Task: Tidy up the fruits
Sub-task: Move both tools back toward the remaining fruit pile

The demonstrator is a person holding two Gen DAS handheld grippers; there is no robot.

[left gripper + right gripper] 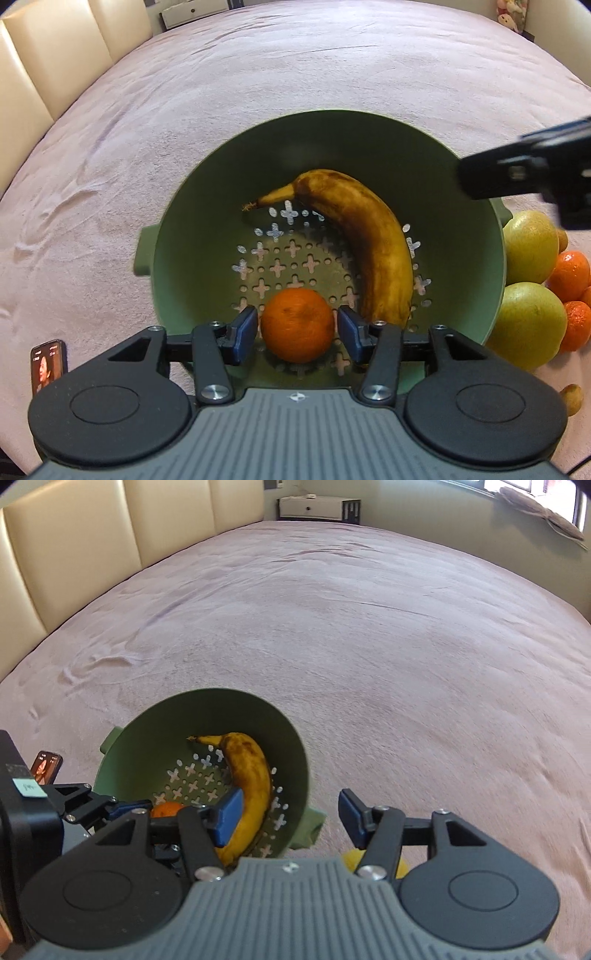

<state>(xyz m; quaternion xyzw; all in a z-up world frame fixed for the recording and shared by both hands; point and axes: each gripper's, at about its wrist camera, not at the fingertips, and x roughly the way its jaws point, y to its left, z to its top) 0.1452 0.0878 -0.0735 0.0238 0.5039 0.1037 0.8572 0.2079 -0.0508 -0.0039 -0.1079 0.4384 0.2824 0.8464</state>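
Observation:
A green perforated bowl (207, 206) sits on the pink bedspread. In it lie a browned banana (373, 243) and an orange (297, 325). My left gripper (297, 334) is low inside the bowl with its blue pads on either side of the orange; small gaps show at both pads. My right gripper (291, 818) is open and empty, above the bowl's right rim (295, 746). The bowl, the banana (249, 775) and a sliver of the orange (168, 809) show in the right wrist view. The right gripper's body (532, 173) shows at the right edge of the left wrist view.
Right of the bowl lie two yellow-green apples (528, 325), several small oranges (569, 273) and a brownish fruit (571, 398). A phone (48, 365) lies left of the bowl. A cream padded headboard (92, 546) borders the bed on the left. A yellow fruit (351, 860) sits under my right gripper.

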